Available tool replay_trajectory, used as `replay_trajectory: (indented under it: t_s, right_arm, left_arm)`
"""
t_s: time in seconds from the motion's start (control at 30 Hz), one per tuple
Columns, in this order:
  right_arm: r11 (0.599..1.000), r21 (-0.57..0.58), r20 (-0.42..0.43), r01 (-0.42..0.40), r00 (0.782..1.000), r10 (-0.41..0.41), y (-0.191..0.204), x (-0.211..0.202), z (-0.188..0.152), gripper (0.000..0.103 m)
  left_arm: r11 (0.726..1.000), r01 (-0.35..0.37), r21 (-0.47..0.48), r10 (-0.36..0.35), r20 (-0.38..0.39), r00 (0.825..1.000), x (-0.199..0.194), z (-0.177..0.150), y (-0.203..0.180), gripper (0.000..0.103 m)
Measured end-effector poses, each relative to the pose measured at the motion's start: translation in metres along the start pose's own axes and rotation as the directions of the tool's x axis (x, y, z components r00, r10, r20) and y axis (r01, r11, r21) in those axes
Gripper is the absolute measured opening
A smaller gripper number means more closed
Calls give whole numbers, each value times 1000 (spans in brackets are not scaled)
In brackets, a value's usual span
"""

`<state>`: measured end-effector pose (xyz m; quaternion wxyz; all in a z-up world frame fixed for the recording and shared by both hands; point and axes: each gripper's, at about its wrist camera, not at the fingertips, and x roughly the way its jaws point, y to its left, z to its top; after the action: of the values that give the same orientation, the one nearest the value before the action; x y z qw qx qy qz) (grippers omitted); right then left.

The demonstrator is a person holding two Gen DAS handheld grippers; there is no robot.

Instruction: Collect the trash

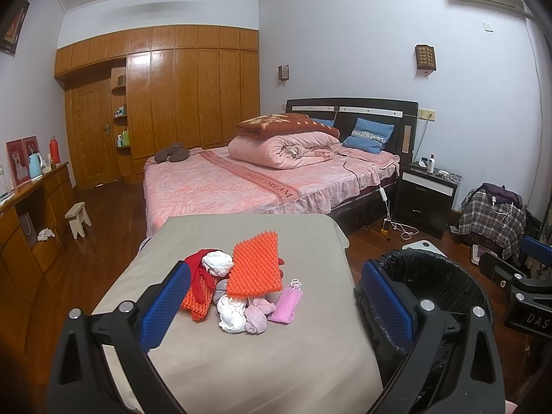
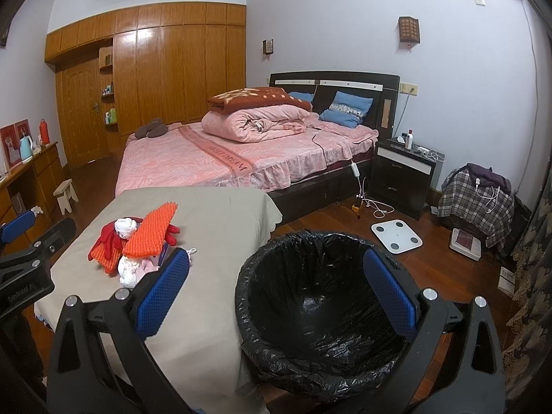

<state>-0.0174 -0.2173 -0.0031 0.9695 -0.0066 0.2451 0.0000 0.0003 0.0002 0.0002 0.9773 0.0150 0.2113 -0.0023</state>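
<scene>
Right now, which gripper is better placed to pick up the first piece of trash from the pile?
Probably left. The left gripper is open and frames the pile on the table. The right gripper, also open, faces the trash bin.

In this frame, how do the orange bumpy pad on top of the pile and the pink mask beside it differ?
The orange pad is bright orange, studded all over and broad; the pink mask is pale pink, smooth and much smaller. The orange pad leans tilted atop the pile; the pink mask lies low at its right edge. Both sit on the grey-covered table, ungripped.
</scene>
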Motion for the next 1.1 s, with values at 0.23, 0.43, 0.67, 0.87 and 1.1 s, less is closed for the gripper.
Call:
replay_trajectory:
  t_s: [0.23,0.43,0.67,0.87,1.1]
  right_arm:
    - [1000,0,-1,0,1000,0,0,0,0,98]
    - [1000,0,-1,1,1000,-1,0,0,-1,98]
    - [1000,0,-2,0,1000,0,0,1,-1,98]
    - [1000,1,-2,1,1000,-1,0,1,-2,98]
    - [1000,1,-2,-1,1000,1,2,1,-2,98]
  left_arm:
    - [1000,-1,0,1,-1,1000,0,1,-1,97]
    - [1000,2,0,-2,0,1000,0,1,0,97]
    - [1000,1,-2,-1,-2,1000,1,-2,4,97]
    - [1000,0,-3,0,-3,1000,1,-2,5,97]
    - [1000,1,-3,-1,-3,1000,2,-2,5,97]
